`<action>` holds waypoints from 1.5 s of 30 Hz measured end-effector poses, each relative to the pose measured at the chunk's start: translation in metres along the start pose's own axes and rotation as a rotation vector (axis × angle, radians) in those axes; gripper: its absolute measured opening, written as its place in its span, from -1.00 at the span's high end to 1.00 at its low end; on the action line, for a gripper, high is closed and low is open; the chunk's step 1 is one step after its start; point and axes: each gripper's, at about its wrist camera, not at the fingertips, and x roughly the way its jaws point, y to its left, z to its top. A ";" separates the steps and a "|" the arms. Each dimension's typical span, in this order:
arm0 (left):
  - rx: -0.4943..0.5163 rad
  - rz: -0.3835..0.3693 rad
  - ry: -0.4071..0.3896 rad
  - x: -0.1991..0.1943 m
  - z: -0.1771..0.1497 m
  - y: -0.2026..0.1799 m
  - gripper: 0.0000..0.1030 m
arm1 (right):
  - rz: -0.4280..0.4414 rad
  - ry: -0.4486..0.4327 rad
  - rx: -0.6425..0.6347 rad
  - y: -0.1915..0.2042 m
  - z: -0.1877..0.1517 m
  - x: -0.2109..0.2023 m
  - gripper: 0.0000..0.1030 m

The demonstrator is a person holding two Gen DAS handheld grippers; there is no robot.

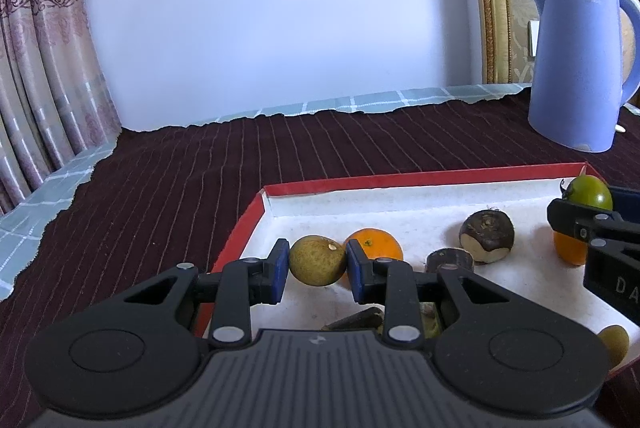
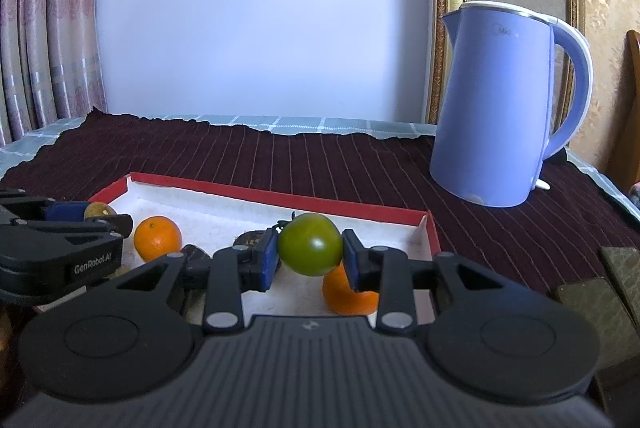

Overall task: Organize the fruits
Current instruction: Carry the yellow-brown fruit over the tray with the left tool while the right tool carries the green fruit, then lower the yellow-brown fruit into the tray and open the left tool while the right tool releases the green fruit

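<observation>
A red-rimmed white tray (image 1: 320, 184) (image 2: 260, 193) holds the fruits. My left gripper (image 1: 318, 264) is shut on a small brown-yellow round fruit (image 1: 317, 260), held over the tray's left part; it also shows in the right wrist view (image 2: 98, 209). My right gripper (image 2: 310, 255) is shut on a green tomato (image 2: 310, 244), seen also in the left wrist view (image 1: 591, 190), above the tray's right part. An orange (image 1: 378, 244) (image 2: 157, 237) lies in the tray, a second orange (image 2: 348, 294) (image 1: 568, 250) lies under the right gripper. A dark brown water chestnut (image 1: 486, 236) sits mid-tray.
A blue electric kettle (image 1: 576, 64) (image 2: 496, 108) stands on the dark striped cloth (image 1: 180, 180) behind the tray at the right. More dark pieces (image 1: 448, 260) and a yellowish fruit (image 1: 614, 342) lie in the tray. Curtains hang at the left. Dark blocks (image 2: 600, 292) sit at the right.
</observation>
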 end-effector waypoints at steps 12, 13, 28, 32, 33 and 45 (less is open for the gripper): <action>-0.004 0.031 -0.004 0.011 0.006 0.003 0.42 | -0.020 0.009 -0.017 0.003 0.005 0.006 0.39; -0.007 0.033 -0.004 0.012 0.006 0.004 0.42 | -0.022 0.009 -0.019 0.004 0.005 0.007 0.39; -0.013 0.057 -0.008 0.023 0.008 0.007 0.42 | -0.044 0.011 -0.010 0.003 0.014 0.027 0.39; 0.001 0.071 -0.015 0.023 0.007 0.004 0.42 | -0.047 0.016 -0.005 0.001 0.012 0.030 0.39; 0.000 0.071 -0.013 0.024 0.006 0.005 0.42 | -0.050 0.015 -0.005 0.001 0.011 0.031 0.39; -0.023 0.054 0.019 0.035 0.007 0.010 0.42 | -0.066 0.037 0.022 -0.004 0.010 0.042 0.39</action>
